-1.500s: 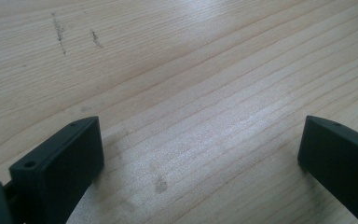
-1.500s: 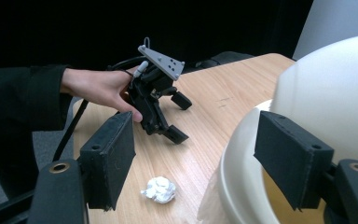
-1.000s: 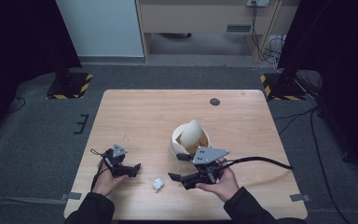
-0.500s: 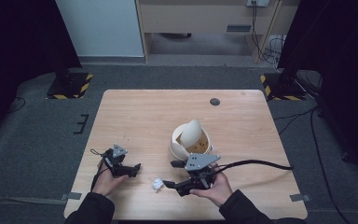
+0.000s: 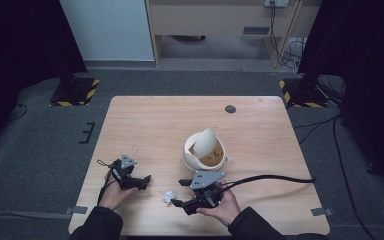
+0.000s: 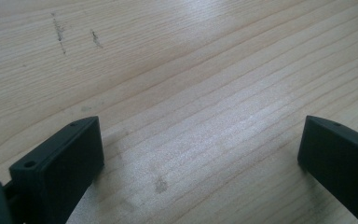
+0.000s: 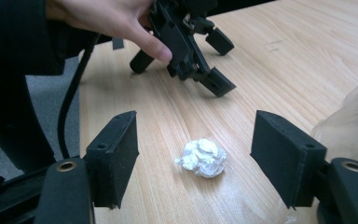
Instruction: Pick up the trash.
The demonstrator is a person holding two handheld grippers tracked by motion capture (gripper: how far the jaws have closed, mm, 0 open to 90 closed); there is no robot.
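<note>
Biggest risk first: the crumpled paper ball is light, so it could get nudged across the table if one jaw lands before the other, or squirt out if it's pinched off-centre. The white swing-lid bin sits just behind, and a clumsy lift could clip it.

The right gripper is held low and angled down, its jaws having just been closing a little, the ball between them but untouched. The left gripper is parked on the table, wide open and holding nothing.
</note>
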